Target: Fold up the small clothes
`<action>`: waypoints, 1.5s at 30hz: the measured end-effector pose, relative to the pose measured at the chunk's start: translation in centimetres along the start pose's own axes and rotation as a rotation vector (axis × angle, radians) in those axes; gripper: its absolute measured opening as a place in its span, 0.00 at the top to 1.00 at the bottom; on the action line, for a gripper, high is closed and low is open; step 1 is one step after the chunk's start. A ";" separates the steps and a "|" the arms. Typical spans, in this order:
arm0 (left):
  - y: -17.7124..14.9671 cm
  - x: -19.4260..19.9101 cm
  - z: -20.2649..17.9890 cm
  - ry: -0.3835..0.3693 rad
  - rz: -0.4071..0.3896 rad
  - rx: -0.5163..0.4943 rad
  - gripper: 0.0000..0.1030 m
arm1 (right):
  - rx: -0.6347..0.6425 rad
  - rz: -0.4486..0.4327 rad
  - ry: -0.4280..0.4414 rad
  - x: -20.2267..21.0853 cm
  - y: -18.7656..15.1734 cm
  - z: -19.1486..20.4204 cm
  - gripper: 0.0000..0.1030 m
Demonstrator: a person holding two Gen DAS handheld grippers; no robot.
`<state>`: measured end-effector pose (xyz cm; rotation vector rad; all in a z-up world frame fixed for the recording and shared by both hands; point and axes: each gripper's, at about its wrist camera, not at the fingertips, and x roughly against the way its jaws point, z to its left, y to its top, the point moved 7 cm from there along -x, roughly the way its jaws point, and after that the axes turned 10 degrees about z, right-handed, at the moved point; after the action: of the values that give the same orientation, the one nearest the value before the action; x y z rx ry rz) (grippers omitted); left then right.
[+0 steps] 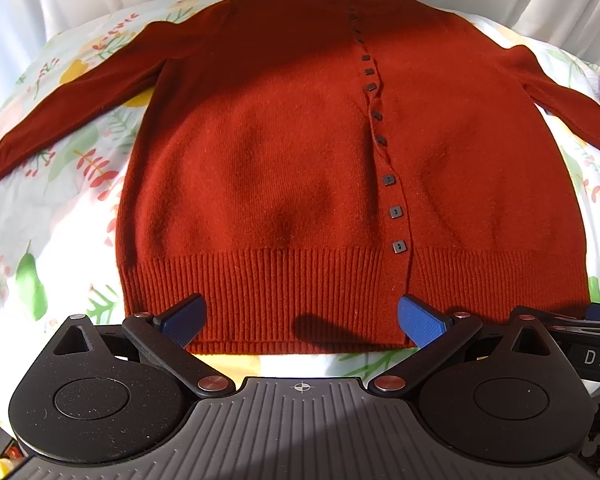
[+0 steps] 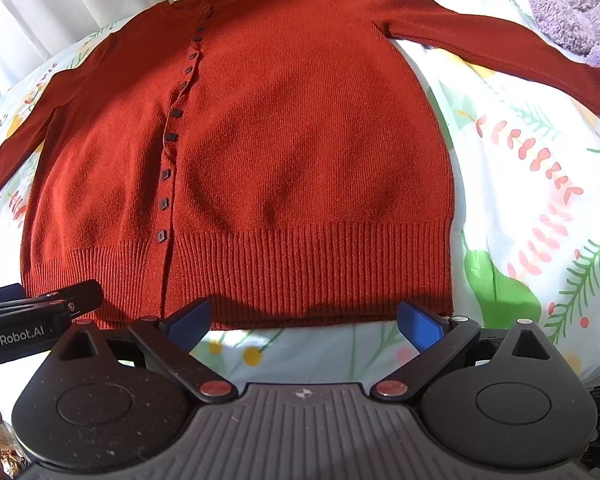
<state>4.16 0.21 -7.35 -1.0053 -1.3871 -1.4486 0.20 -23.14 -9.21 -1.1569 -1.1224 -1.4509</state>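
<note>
On the bed: a rust-red cardigan (image 1: 284,168) lies flat and buttoned on a floral sheet (image 1: 60,208), sleeves spread to each side.
Buttons: small dark squares (image 1: 396,212) run from neckline to ribbed hem.
Left gripper (image 1: 300,322): jaws wide, blue pads over the hem, holding nothing.
Right gripper (image 2: 302,322): jaws wide, just short of the hem's right part, holding nothing.
Far right corner: a fluffy purple item (image 2: 572,16) near the sleeve.
</note>
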 end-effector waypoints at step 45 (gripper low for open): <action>10.3 -3.3 1.1 -0.453 -0.109 0.344 0.01 | -0.756 -0.685 0.123 0.2 16.1 -38.8 0.95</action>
<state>14.99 1.48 -7.38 -1.0811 -1.9654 -1.0366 11.00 -63.59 -12.68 -1.1890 -0.9384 -2.5919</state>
